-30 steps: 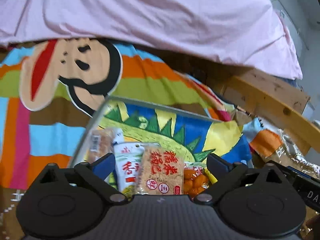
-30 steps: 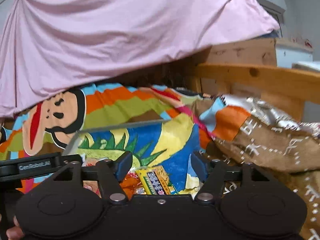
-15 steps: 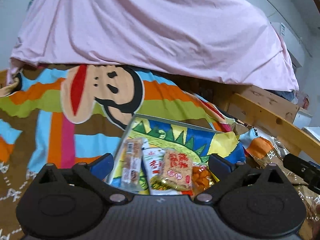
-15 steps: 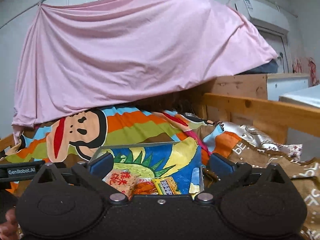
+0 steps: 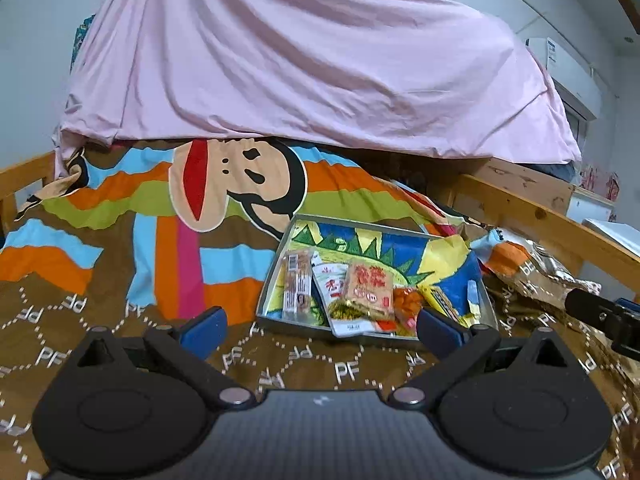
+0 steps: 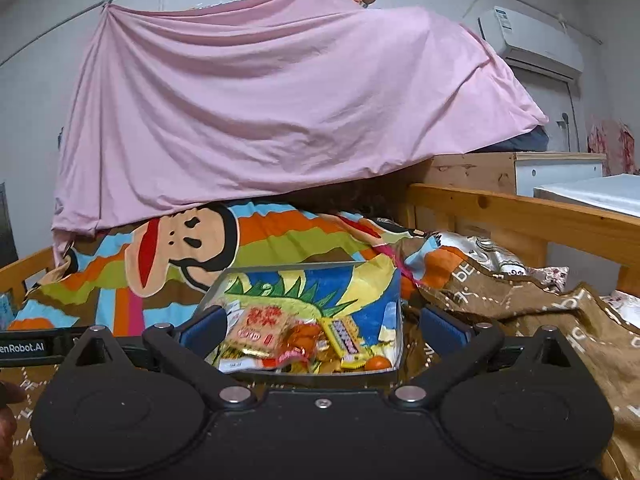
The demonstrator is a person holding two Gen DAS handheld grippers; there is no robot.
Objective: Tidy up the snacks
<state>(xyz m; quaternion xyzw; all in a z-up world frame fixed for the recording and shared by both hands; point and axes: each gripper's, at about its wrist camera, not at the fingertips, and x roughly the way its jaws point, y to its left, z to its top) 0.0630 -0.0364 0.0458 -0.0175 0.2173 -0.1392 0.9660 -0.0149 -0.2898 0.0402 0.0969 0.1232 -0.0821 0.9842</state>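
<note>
A metal tray with a bright dinosaur picture lies on the bed. Several snack packets sit at its near end: a long wafer pack, a white packet, a brown rice-cracker pack, an orange candy bag and a yellow-striped pack. My left gripper is open and empty, short of the tray's near edge. My right gripper is also open, held back from the tray with nothing between its fingers. Its black body shows in the left wrist view.
A striped blanket with a cartoon monkey face covers the bed. A pink sheet hangs over the far end. A wooden bed rail runs along the right, with bunched brown bedding beside the tray. A hand shows at the lower left.
Both grippers have drawn back and up from the tray, so it looks smaller and farther. The right gripper's jaws have widened. The packets lie still in the tray.
</note>
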